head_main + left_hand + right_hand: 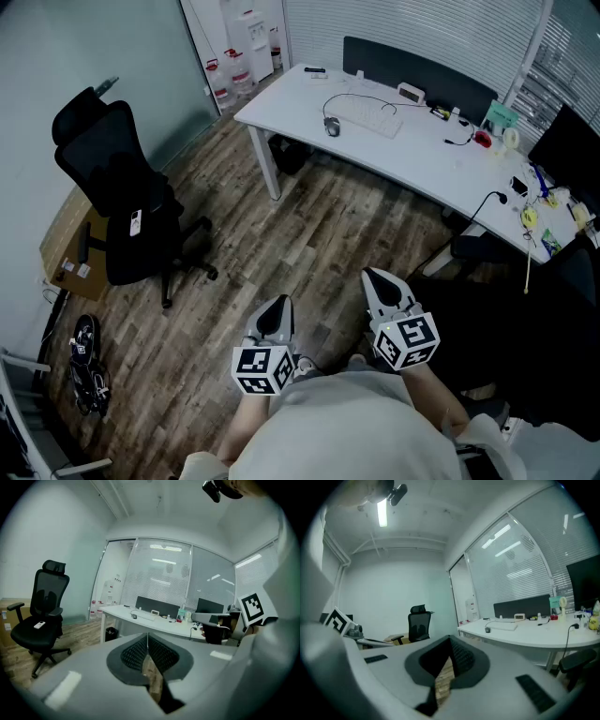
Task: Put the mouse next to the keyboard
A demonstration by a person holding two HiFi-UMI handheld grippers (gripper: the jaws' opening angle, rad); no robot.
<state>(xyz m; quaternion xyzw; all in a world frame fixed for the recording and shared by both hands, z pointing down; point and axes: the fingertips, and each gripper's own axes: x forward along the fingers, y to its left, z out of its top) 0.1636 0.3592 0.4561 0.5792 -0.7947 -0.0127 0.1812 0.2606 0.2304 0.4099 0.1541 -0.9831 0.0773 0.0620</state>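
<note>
A dark wired mouse (332, 127) lies on the white desk (300, 111), just left of a white keyboard (369, 116). Both sit far from me across the wooden floor. In the left gripper view the mouse (134, 616) and keyboard (146, 616) show small on the desk. The right gripper view has the mouse (488, 630) and keyboard (503, 626) too. My left gripper (274, 307) and right gripper (375, 278) are held close to my body over the floor. Both are shut with nothing between their jaws.
A black office chair (127, 202) stands at the left on the floor. A black divider panel (417, 70), a monitor (569, 155), cables and small items crowd the desk's right part. A second dark chair (506, 309) is at my right. Cardboard boxes (70, 246) sit by the left wall.
</note>
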